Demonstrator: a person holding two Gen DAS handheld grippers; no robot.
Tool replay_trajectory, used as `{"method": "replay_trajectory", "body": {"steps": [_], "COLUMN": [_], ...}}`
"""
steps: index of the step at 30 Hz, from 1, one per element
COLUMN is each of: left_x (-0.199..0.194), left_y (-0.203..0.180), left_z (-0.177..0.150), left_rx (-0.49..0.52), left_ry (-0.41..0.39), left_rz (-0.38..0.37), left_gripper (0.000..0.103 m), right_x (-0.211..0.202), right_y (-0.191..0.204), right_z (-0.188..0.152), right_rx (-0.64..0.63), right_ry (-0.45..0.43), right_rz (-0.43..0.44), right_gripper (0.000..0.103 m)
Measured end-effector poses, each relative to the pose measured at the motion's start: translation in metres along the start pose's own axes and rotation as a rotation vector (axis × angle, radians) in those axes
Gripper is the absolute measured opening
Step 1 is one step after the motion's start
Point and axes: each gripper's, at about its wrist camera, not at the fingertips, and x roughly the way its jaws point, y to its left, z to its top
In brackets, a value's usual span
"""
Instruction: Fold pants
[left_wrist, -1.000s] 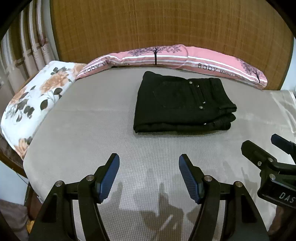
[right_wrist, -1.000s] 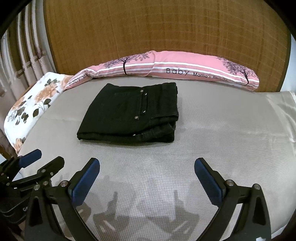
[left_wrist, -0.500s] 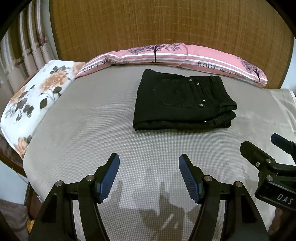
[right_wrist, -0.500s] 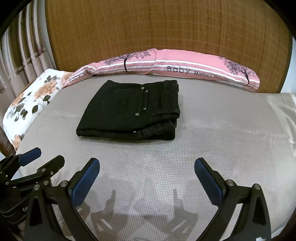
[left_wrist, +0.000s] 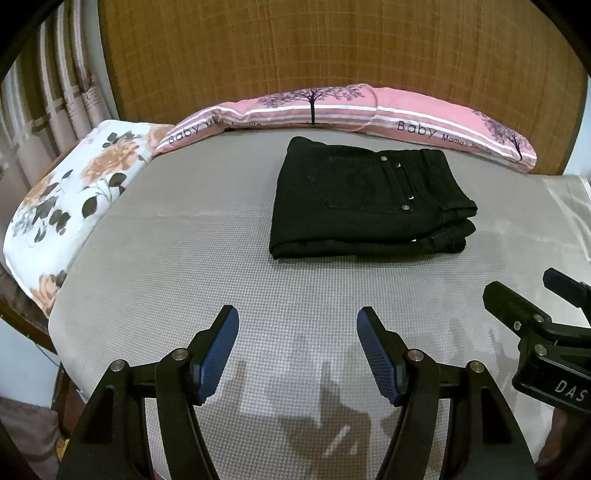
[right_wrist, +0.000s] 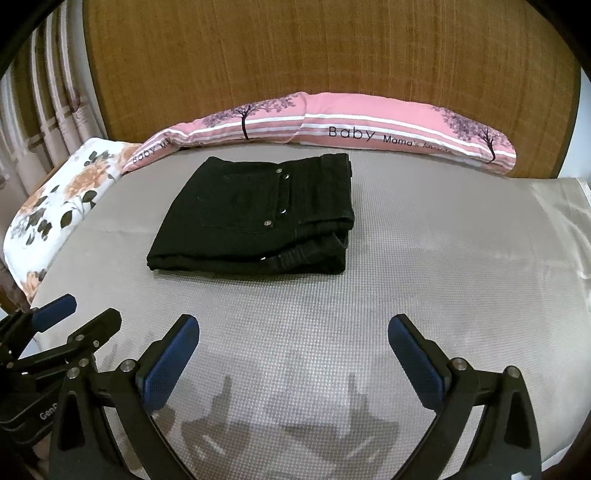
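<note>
Pants, black and folded into a compact stack, lie on the grey bed near the pink bolster, long axis running left to right, waistband and stacked fold edges toward the right, rivets of a pocket facing up. Left gripper and right gripper hover well short of them over bare mattress, jaws of both spread apart and empty. Each gripper's rear is cut off by the frame edge.

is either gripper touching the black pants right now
No, the left gripper and right gripper both hang open over bare grey mattress, well short of the folded black pants.
</note>
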Motion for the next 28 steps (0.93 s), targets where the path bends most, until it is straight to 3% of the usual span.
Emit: {"method": "replay_trajectory", "body": {"steps": [28], "left_x": [0.0065], "left_y": [0.0016], "left_z": [0.0005], "left_rx": [0.000], "left_ry": [0.008], "left_rz": [-0.003], "left_gripper": [0.067], "right_x": [0.0068], "right_y": [-0.0015], "right_z": [-0.0013], "right_rx": [-0.003], "right_ry": [0.014], "right_rz": [-0.003], "right_gripper": [0.101]}}
